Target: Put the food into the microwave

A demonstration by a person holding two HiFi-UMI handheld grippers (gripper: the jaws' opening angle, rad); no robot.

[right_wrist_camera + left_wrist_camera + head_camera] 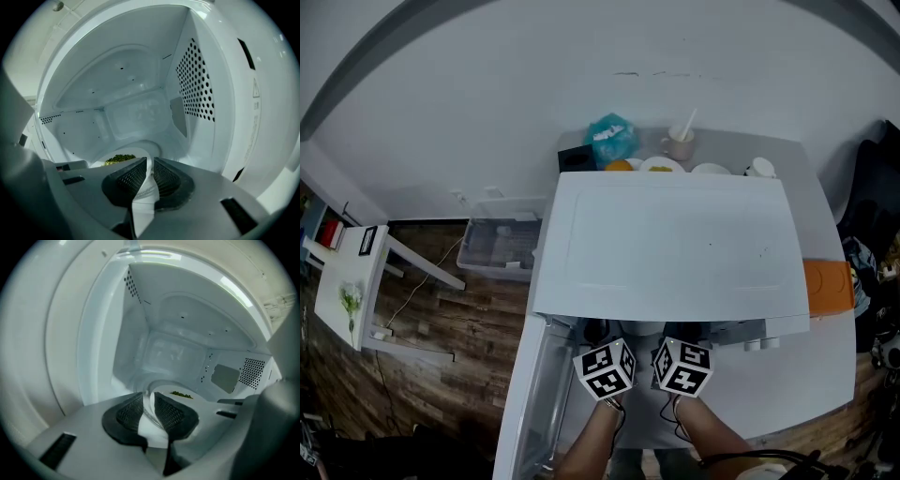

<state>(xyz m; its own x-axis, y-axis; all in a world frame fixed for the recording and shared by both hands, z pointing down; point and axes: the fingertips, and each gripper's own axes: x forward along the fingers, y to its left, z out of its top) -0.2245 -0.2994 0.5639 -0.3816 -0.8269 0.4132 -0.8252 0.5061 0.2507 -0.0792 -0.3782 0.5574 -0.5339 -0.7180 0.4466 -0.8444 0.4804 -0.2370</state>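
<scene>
Food [119, 159] on plate [145, 197], inside microwave [140, 93]

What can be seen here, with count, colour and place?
microwave: one, white, on the counter, door open
plate: one, white, in the microwave cavity, held by both tools
food: one heap, green, on the plate
bag: one, teal, behind the microwave
cup: one, beige, behind the microwave
storage box: one, clear, on the floor at left
left tool: one, grey, shut on plate rim
right tool: one, grey, shut on plate rim
</scene>
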